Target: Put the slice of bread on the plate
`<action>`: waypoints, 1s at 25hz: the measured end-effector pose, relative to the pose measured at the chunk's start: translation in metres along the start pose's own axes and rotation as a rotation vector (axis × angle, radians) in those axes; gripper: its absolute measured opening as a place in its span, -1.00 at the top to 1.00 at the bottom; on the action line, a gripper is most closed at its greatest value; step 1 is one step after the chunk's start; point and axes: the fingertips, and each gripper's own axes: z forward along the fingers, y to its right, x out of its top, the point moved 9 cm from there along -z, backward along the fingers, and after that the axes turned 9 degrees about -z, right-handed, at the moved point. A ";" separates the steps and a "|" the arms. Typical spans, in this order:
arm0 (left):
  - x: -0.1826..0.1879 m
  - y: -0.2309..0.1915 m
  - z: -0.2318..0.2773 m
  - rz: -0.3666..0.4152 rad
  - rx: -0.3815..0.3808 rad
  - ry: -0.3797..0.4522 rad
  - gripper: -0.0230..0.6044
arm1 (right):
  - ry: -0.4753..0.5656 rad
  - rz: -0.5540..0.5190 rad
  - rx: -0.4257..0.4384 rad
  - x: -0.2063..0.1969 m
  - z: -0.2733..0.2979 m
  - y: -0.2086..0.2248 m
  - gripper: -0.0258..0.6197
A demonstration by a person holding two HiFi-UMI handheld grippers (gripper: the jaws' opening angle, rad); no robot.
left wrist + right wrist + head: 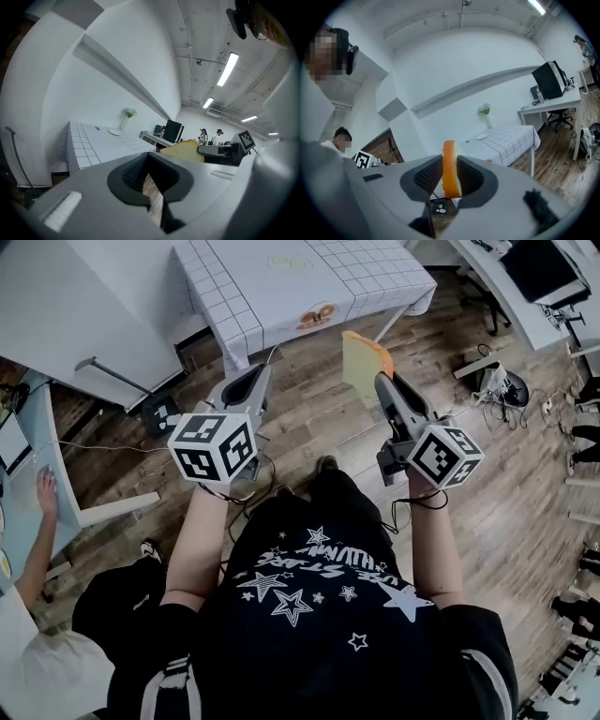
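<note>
A slice of bread (361,360) with an orange-brown crust stands on edge between the jaws of my right gripper (380,379). In the right gripper view the bread (449,168) fills the gap of the right gripper (450,176), and both pads press on it. My left gripper (251,381) hangs beside it at the left, its jaws a little apart with nothing between them. In its own view, wood floor shows through the gap of the left gripper (152,183), with the bread (185,150) off to the right. A white plate (115,132) lies far back on the checked table (281,287); the right gripper view shows this plate (482,136) near a vase.
A small brown-orange thing (319,315) lies at the table's near edge. A person's hand (44,491) rests on a desk at the left. Cables and gear (497,385) lie on the wood floor at the right, by another desk (525,296). People stand far off (204,136).
</note>
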 end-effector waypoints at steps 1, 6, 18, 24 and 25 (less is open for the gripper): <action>0.000 0.001 0.002 0.006 -0.003 -0.002 0.90 | 0.005 0.004 -0.005 0.001 -0.001 0.004 0.61; 0.023 -0.021 0.027 0.001 0.008 -0.033 0.90 | -0.004 0.035 -0.019 0.013 0.033 0.019 0.61; 0.019 -0.013 0.104 0.019 0.086 -0.057 0.90 | -0.007 0.088 0.032 0.017 0.068 0.117 0.61; 0.039 -0.018 0.171 0.004 0.134 -0.064 0.90 | -0.009 0.121 0.057 0.038 0.112 0.185 0.61; 0.041 -0.017 0.181 0.002 0.143 -0.062 0.90 | -0.010 0.121 0.065 0.042 0.117 0.195 0.61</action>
